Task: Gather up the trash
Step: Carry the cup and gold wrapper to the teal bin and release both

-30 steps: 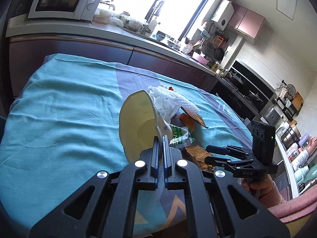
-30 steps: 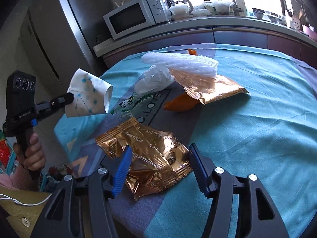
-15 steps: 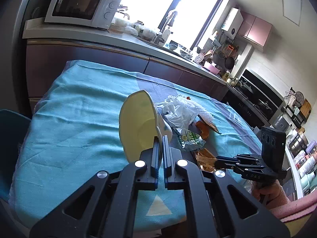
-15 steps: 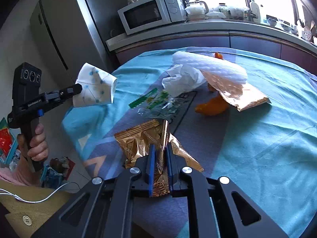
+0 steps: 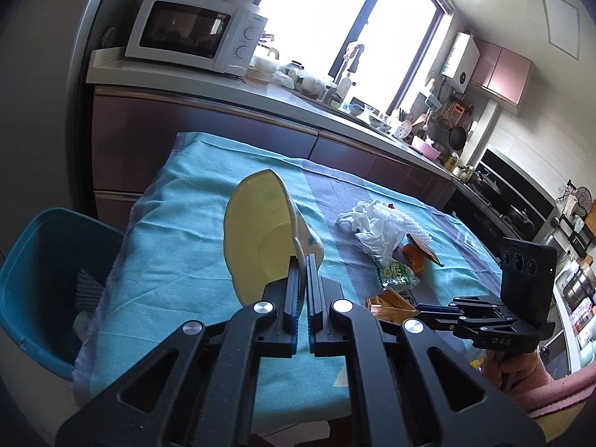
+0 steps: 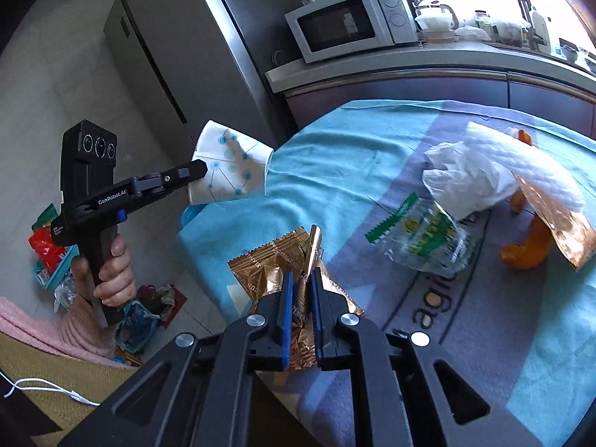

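**Cup and wrapper both gripped**

Between the closed fingers of the left gripper (image 5: 302, 260) a paper cup (image 5: 260, 231) is pinched by its rim and held above the table edge, its mouth turned sideways. A crinkled gold wrapper (image 6: 283, 260) is clamped in the right gripper (image 6: 300, 279). The table (image 5: 178, 260) is covered in teal cloth, with a blue bin (image 5: 41, 272) beside it. A crumpled tissue (image 6: 465, 178), a green packet (image 6: 428, 238) and orange peel (image 6: 525, 249) are left lying on it.

**Materials and Surface Finish**

Paper cup (image 6: 230, 165): matt, printed. Gold wrapper (image 6: 283, 272): glossy crinkled foil. Tablecloth (image 5: 186, 246): matt woven cloth. Bin (image 5: 41, 279): smooth blue plastic. Left gripper (image 5: 302, 264): matt black plastic, metal screws.
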Demonstrator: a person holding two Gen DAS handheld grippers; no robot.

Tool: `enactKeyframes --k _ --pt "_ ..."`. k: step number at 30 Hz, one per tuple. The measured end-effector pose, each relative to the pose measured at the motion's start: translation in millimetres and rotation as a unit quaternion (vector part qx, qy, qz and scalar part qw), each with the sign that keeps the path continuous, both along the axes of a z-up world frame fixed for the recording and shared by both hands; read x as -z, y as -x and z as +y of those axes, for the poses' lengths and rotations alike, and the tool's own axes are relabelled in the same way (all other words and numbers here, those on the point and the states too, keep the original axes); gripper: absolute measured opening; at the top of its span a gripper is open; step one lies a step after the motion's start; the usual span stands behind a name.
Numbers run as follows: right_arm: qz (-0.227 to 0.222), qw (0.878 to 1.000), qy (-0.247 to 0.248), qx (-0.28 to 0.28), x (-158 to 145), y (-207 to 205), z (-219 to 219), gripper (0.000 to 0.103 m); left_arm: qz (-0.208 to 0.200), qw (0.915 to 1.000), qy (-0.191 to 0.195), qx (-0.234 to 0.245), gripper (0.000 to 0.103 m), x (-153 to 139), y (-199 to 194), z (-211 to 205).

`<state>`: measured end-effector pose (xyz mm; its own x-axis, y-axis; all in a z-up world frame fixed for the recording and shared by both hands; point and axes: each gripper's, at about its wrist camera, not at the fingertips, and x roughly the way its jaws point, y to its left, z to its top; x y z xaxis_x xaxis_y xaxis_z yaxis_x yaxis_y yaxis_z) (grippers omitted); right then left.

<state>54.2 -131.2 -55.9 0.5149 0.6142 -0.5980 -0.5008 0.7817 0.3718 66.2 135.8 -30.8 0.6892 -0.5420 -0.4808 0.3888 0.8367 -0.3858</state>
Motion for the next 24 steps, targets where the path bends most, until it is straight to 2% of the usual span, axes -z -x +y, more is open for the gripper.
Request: enactKeyframes --k 10,19,24 --pt "-0.028 0.998 -0.024 -0.048 -20 -48 54 0.008 -0.008 0.9963 -0.013 -0.084 0.004 -8 11 64" --pt "-0.043 0.994 -0.017 -0.098 -33 -83 121 0.008 0.000 0.9856 -0.034 -0.166 0.004 -5 8 127" --pt "-0.043 0.992 -0.016 -0.119 -38 -98 153 0.008 0.013 0.9800 -0.044 -0.194 0.004 3 5 154"
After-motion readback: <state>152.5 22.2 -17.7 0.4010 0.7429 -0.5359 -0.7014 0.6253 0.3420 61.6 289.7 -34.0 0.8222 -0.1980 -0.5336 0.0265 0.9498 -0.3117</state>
